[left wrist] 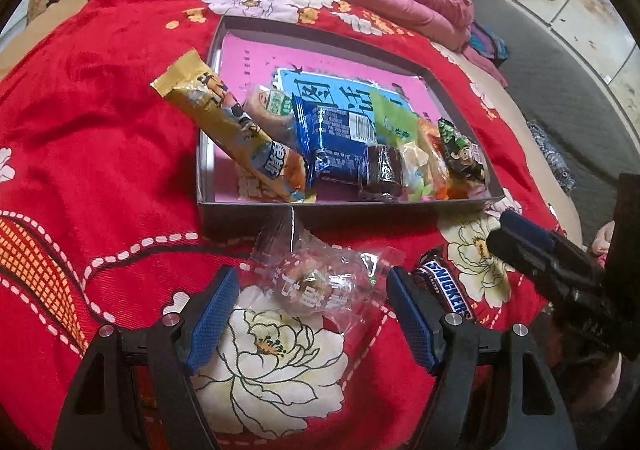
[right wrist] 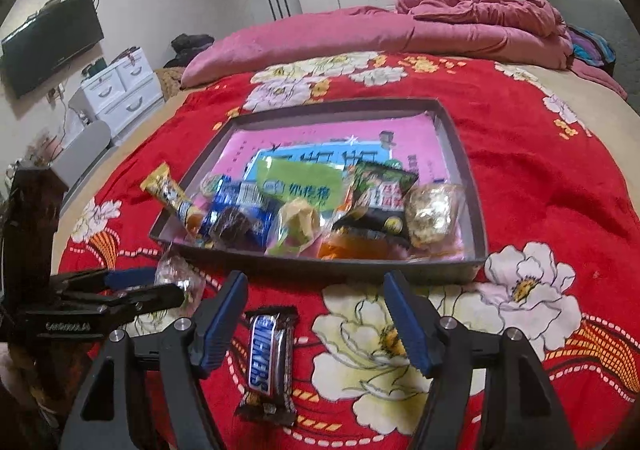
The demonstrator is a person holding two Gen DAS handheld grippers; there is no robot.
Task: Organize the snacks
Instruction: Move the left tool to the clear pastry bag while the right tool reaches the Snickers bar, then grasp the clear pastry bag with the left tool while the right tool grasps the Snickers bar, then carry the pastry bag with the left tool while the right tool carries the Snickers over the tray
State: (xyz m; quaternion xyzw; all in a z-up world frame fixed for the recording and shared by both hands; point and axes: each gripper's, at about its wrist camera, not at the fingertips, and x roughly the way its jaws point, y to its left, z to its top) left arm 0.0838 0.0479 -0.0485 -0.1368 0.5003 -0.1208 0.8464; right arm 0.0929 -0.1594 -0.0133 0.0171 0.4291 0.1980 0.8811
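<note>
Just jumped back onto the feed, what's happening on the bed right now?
A person is sorting snacks into the grey tray on the red blanket; most packets already lie in it. Two remain outside. The left gripper is open, with the clear-wrapped snack between its fingers but not pinched. The right gripper is open over the Snickers bar, which lies untouched on the blanket.

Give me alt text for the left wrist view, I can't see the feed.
The open left gripper straddles a clear-wrapped snack lying on a red floral blanket, its pads not touching it. A Snickers bar lies just right of it, near the right gripper. Beyond sits a shallow grey tray holding several wrapped snacks.
</note>
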